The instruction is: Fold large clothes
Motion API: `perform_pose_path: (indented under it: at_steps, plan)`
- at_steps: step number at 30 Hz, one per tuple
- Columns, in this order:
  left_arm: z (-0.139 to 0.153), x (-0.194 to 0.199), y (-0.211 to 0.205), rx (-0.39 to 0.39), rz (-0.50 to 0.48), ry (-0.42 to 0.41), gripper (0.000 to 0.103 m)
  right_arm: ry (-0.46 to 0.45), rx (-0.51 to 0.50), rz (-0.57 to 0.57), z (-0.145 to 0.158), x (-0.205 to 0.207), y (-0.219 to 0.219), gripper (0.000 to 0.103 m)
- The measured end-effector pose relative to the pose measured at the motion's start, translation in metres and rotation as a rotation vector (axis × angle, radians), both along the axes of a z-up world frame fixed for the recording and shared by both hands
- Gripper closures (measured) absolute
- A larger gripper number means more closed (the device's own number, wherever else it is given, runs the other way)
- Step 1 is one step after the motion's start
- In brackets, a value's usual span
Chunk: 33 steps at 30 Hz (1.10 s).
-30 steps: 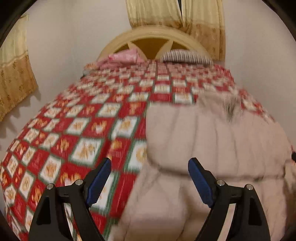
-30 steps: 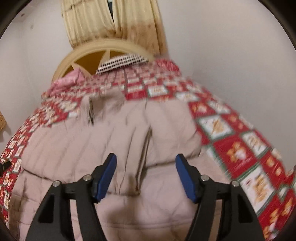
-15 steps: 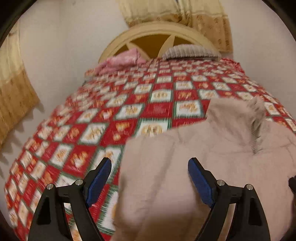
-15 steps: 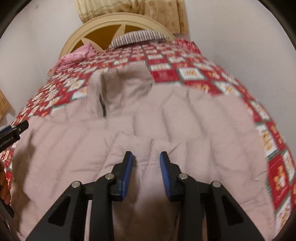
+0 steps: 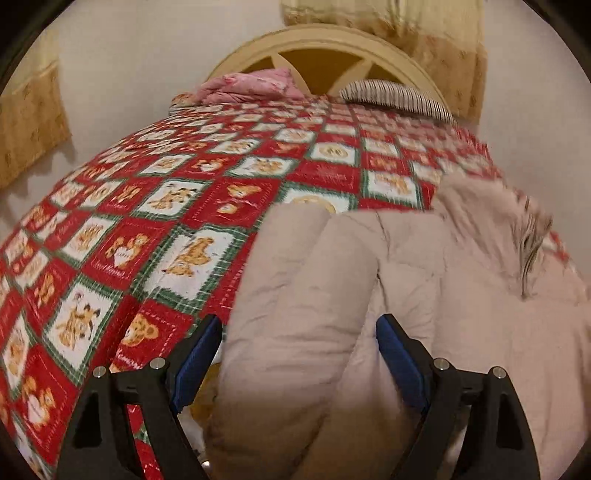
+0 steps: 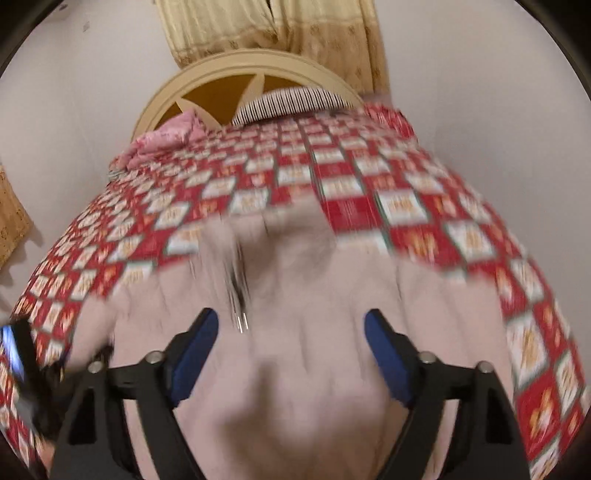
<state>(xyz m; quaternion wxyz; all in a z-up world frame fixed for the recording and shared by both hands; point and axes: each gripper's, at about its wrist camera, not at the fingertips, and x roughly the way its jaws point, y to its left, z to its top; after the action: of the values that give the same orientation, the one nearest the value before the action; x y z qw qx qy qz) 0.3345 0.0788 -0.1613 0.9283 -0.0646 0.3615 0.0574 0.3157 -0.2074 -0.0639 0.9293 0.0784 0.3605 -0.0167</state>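
Note:
A pale pink puffy jacket (image 5: pixel 424 295) lies on the near part of a bed covered by a red and white patchwork quilt (image 5: pixel 166 206). Its hood with a fur edge (image 5: pixel 517 229) points toward the headboard. My left gripper (image 5: pixel 299 358) is open, its blue pads straddling the jacket's left edge, where a folded part bulges. My right gripper (image 6: pixel 291 354) is open over the middle of the jacket (image 6: pixel 314 332), below the hood (image 6: pixel 280 240); the view is blurred. The left gripper shows at the right wrist view's left edge (image 6: pixel 18 354).
A cream arched headboard (image 5: pixel 332 48) stands at the far end with a pink blanket (image 5: pixel 251 85) and a striped pillow (image 5: pixel 395 96). Yellow curtains (image 6: pixel 266 26) hang behind. White walls flank the bed on both sides.
My right gripper, nearly shut on a jacket fold half a second ago, has opened wide. The left gripper stayed open and shifted along the jacket's left edge.

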Motion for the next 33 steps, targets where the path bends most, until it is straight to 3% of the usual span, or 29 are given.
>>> perform_pose_path:
  at_steps: [3, 6, 10, 13, 15, 17, 18, 25, 28, 30, 33]
  plan:
    - [0.011, -0.014, 0.009, -0.041, 0.034, -0.093, 0.017, 0.048, -0.004, -0.017, 0.009, 0.06, 0.002, 0.02]
    - [0.018, -0.019, 0.007, -0.034, 0.033, -0.144, 0.017, 0.123, 0.025, -0.087, 0.0, 0.111, -0.004, 0.023]
    - [0.015, -0.01, 0.0, -0.003, 0.009, -0.113, 0.017, 0.241, -0.018, -0.132, -0.024, 0.151, -0.005, 0.023]
    - [0.012, -0.006, 0.005, -0.023, 0.013, -0.103, 0.017, 0.306, -0.032, -0.143, -0.039, 0.163, -0.008, 0.026]
    - [0.01, -0.005, 0.01, -0.046, 0.023, -0.1, 0.017, 0.333, -0.017, -0.121, -0.044, 0.161, -0.011, 0.043]
    - [0.008, -0.004, 0.011, -0.058, 0.026, -0.091, 0.017, 0.362, -0.031, -0.102, -0.047, 0.156, -0.015, 0.08]
    - [0.007, -0.003, 0.011, -0.061, 0.026, -0.084, 0.017, 0.381, -0.044, -0.106, -0.049, 0.151, -0.019, 0.087]
    - [0.005, -0.002, 0.013, -0.076, 0.024, -0.072, 0.017, 0.385, -0.057, -0.127, -0.059, 0.101, -0.048, 0.092]
    - [0.005, -0.003, 0.013, -0.081, 0.02, -0.073, 0.017, 0.389, 0.033, -0.156, -0.088, 0.084, -0.065, 0.092]
    - [0.007, -0.005, 0.015, -0.094, 0.015, -0.084, 0.017, 0.28, 0.071, -0.17, -0.098, 0.068, -0.068, 0.094]
    - [0.01, -0.009, 0.016, -0.11, 0.001, -0.102, 0.017, 0.147, 0.007, -0.188, -0.103, 0.052, -0.056, 0.094]
